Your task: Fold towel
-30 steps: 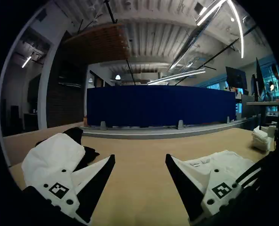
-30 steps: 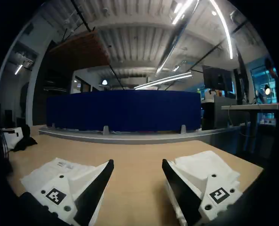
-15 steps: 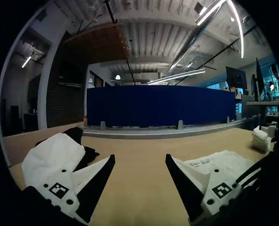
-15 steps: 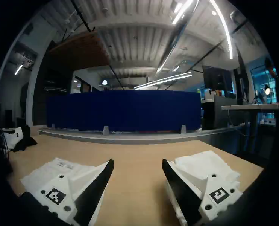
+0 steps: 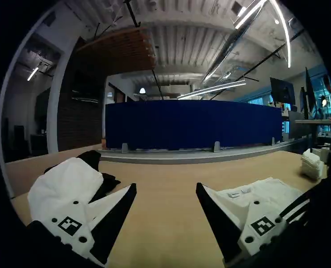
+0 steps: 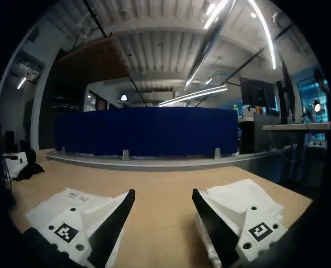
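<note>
Left hand-held gripper [image 5: 165, 185]: released. Its two white fingers with black inner faces stand wide apart at the lower left and lower right of the left gripper view, with nothing between them but bare surface.

Right hand-held gripper [image 6: 162, 191]: likewise released, fingers spread, gripping nothing.

Both sit low over the pale wooden surface [image 5: 165, 223], looking level along it.

Task item: a flat white cloth towel [image 5: 272, 190] lies spread on the surface. In the left gripper view it is at the lower right, behind the right-hand finger. In the right gripper view it is at the lower left [image 6: 69, 198], behind the left-hand finger. Small tags show near its near edge. Neither hand-held gripper touches it.

Further out, a stack of folded white towels [image 5: 311, 165] stands at the right edge of the left gripper view. In the right gripper view it is at the lower right [image 6: 243, 196]. A white rounded bundle on something black [image 5: 65, 185] lies at the lower left of the left gripper view; what it is cannot be told. A long dark blue partition [image 5: 192, 125] closes the far side.

Assessment: folding not yet begun. The towel appears thin, light and limp, so it will sag and drape once lifted. It should slide readily on the smooth surface. Recommended hold: one corner per hand-held gripper along the same edge, with a finger eased under the hem, since the cloth lies flat against the surface.
</note>
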The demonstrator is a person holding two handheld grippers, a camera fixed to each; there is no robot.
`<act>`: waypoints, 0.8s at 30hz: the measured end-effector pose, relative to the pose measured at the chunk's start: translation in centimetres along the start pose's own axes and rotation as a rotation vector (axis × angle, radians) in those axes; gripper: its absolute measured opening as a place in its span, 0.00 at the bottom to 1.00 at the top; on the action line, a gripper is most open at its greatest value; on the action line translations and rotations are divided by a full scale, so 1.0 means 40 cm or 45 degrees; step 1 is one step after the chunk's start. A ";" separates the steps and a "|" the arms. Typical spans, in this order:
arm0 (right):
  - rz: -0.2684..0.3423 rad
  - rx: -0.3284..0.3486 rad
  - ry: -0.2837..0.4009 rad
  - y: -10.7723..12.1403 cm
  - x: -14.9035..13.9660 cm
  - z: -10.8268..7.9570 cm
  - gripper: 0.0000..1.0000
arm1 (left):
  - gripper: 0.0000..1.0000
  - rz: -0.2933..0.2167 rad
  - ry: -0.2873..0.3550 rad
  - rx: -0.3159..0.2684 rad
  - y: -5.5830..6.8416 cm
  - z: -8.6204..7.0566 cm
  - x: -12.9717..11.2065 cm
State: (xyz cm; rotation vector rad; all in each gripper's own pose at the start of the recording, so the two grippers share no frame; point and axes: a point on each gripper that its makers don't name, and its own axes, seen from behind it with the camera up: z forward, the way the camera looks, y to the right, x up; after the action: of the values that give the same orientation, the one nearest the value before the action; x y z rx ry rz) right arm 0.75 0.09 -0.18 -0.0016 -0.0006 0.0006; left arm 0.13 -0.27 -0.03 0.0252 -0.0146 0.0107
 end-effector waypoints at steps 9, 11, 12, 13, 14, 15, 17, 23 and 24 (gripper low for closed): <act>-0.035 0.017 -0.012 -0.021 0.154 -0.010 1.00 | 0.99 0.031 -0.017 -0.010 0.021 -0.001 0.142; -0.029 0.020 -0.006 -0.029 0.208 -0.011 0.99 | 0.99 0.017 -0.015 -0.013 0.020 -0.001 0.198; -0.025 0.020 -0.003 -0.032 0.238 -0.012 0.99 | 0.99 0.012 -0.011 -0.013 0.019 -0.002 0.231; -0.023 0.019 0.000 -0.034 0.264 -0.013 0.99 | 0.99 0.009 -0.005 -0.012 0.018 -0.003 0.260; -0.020 0.018 0.004 -0.036 0.289 -0.014 0.99 | 0.99 0.007 0.000 -0.011 0.018 -0.004 0.290; -0.017 0.016 0.005 -0.037 0.316 -0.015 0.99 | 0.99 0.005 0.003 -0.010 0.017 -0.006 0.320; -0.013 0.014 0.004 -0.039 0.358 -0.016 0.99 | 0.99 0.003 0.005 -0.009 0.016 -0.010 0.367; -0.014 -0.014 0.010 -0.022 0.483 -0.020 1.00 | 0.99 -0.007 -0.004 -0.011 0.019 -0.026 0.477; -0.013 -0.019 0.012 -0.018 0.499 -0.021 1.00 | 0.99 -0.010 -0.007 -0.010 0.019 -0.027 0.488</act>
State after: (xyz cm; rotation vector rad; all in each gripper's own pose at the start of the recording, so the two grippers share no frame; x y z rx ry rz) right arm 20.73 -0.62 -1.00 -0.0169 0.0089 -0.0099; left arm 19.64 0.71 -0.81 0.0176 -0.0197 0.0024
